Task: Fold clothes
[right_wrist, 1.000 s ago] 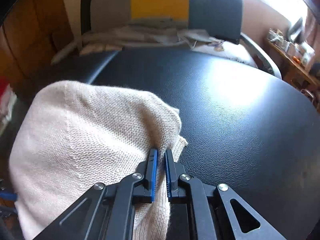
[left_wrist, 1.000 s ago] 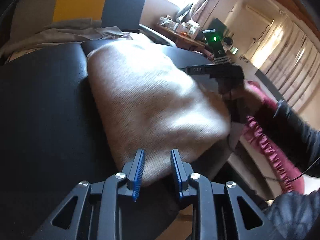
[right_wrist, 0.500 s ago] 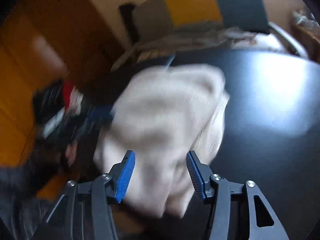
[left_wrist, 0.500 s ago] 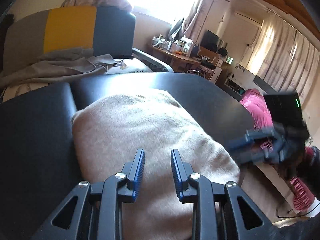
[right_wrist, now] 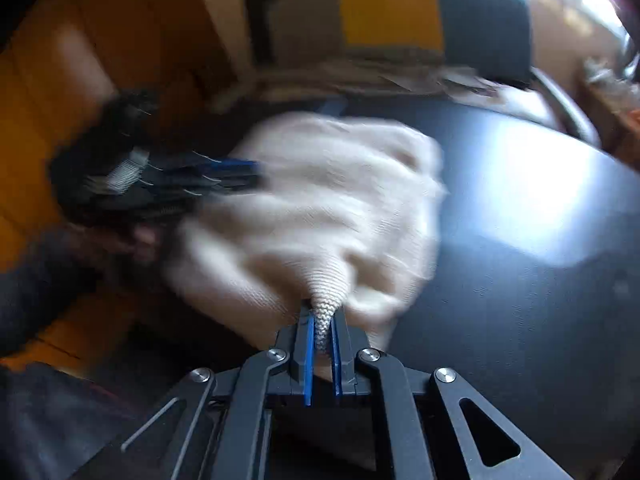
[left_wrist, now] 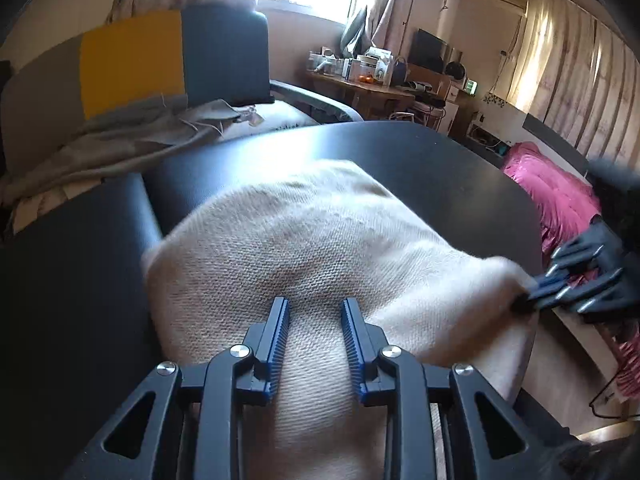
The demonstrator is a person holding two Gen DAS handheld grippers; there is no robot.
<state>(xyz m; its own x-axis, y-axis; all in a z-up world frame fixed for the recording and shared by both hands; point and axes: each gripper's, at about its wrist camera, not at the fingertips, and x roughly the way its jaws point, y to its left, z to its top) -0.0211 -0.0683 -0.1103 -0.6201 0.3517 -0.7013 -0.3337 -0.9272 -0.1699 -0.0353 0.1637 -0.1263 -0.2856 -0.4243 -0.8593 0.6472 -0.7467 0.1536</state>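
Lying across the black table (left_wrist: 460,168), the cream knitted sweater (left_wrist: 320,240) is bundled into a thick fold whose long axis runs crosswise in front of the left gripper (left_wrist: 314,344), from the table's dark seam on one side to the table edge on the other. The left gripper's blue pads (left_wrist: 276,348) stand apart, with a band of the knit running between them; whether they press on it cannot be told. At the far end of the bundle, off to the right of those jaws, the right gripper (left_wrist: 532,300) has its jaws together on the sweater's corner. From the right wrist view, a narrow ridge of knit is pinched between the nearly closed pads of the right gripper (right_wrist: 322,344), and the rest of the sweater (right_wrist: 320,200) spreads ahead, blurred. Beyond the table stands a chair (left_wrist: 132,64) with grey, yellow and dark panels.
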